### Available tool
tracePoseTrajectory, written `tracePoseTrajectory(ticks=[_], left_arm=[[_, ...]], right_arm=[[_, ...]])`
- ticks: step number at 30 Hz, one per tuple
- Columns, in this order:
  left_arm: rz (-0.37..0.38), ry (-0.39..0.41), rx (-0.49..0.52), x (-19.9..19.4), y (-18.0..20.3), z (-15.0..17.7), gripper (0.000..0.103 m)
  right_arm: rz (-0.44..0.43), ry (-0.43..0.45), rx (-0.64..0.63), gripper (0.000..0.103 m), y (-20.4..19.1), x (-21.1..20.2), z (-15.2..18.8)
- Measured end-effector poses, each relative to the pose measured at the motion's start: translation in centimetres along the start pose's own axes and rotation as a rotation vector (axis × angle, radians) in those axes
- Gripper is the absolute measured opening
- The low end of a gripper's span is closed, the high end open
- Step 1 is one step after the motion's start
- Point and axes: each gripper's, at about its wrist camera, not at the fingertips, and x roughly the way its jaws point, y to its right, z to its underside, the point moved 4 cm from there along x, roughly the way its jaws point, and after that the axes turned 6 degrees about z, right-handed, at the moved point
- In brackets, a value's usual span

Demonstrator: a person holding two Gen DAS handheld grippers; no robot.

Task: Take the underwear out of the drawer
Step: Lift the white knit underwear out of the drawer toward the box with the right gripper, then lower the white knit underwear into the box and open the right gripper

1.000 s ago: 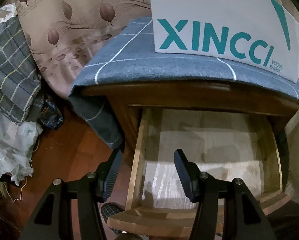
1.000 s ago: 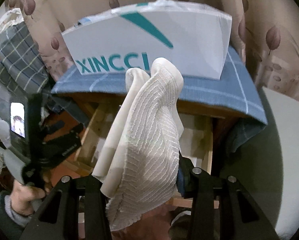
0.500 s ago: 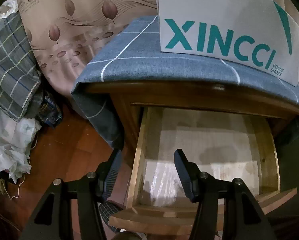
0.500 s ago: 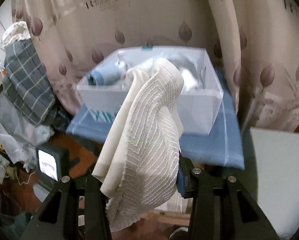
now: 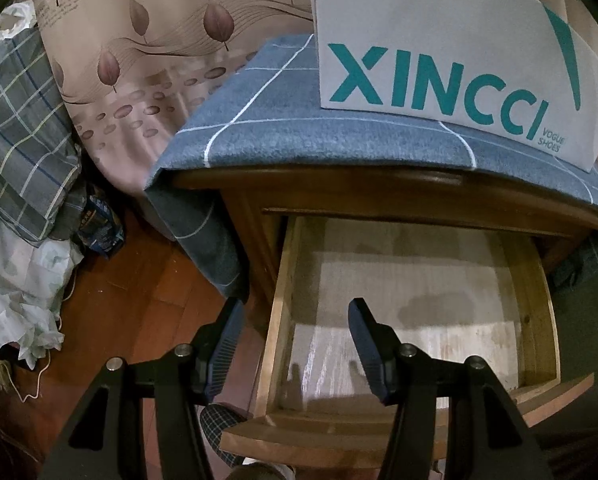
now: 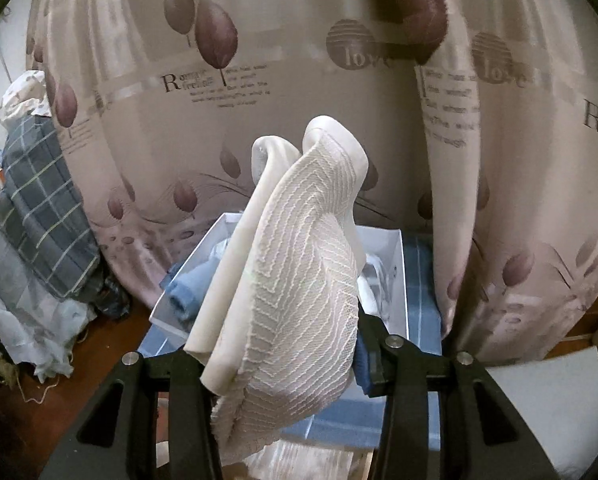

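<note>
White underwear (image 6: 299, 280) pinched in right claw (image 6: 287, 344), draping over fingers.

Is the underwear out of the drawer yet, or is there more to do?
Nearly done. The drawer stands open and its bottom looks bare. The right tool is shut on the white underwear, holding it up above the white box that already has clothes in it. The left tool is open over the drawer, holding nothing. What seems left: set the underwear down, likely in the box.
</note>
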Motion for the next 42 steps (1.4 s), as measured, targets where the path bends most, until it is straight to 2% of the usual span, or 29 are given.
tracePoseTrajectory(ticks=[9, 16, 19, 23, 26, 29, 31, 34, 41, 42], left_arm=[[0.000, 0.007, -0.042, -0.3, -1.1, -0.5, 0.056], [-0.006, 0.009, -0.064, -0.3, -1.7, -0.6, 0.056], [-0.007, 0.007, -0.060, -0.3, -1.7, -0.6, 0.056], [-0.003, 0.001, -0.059, -0.2, -1.7, -0.6, 0.056], [-0.006, 0.005, -0.051, -0.2, -1.5, -0.5, 0.056], [0.001, 0.003, -0.052, -0.2, -1.5, -0.6, 0.056], [0.002, 0.002, -0.052, -0.2, -1.5, -0.6, 0.056], [-0.007, 0.005, -0.043, -0.1, -1.4, -0.6, 0.056], [-0.009, 0.005, -0.038, 0.0, -1.1, -0.5, 0.056], [-0.012, 0.006, -0.031, 0.0, -1.0, -0.5, 0.056]], right_arm=[[0.093, -0.094, -0.050, 0.040, 0.4, 7.8, -0.7], [0.215, -0.130, -0.171, 0.041, -0.4, 12.2, -0.2], [0.232, -0.161, -0.171, 0.042, -0.2, 14.0, 0.5], [0.204, -0.211, -0.123, 0.043, 0.3, 16.1, 1.7], [0.219, -0.210, -0.126, 0.047, 0.1, 16.7, 2.1], [0.225, -0.209, -0.136, 0.056, -0.4, 17.0, 2.4], [0.231, -0.194, -0.138, 0.065, -0.5, 16.8, 2.4], [0.229, -0.186, -0.119, 0.071, -0.6, 16.6, 2.6], [0.204, -0.163, -0.097, 0.078, -1.1, 15.0, 2.0], [0.201, -0.155, -0.094, 0.081, -1.2, 14.7, 1.9]])
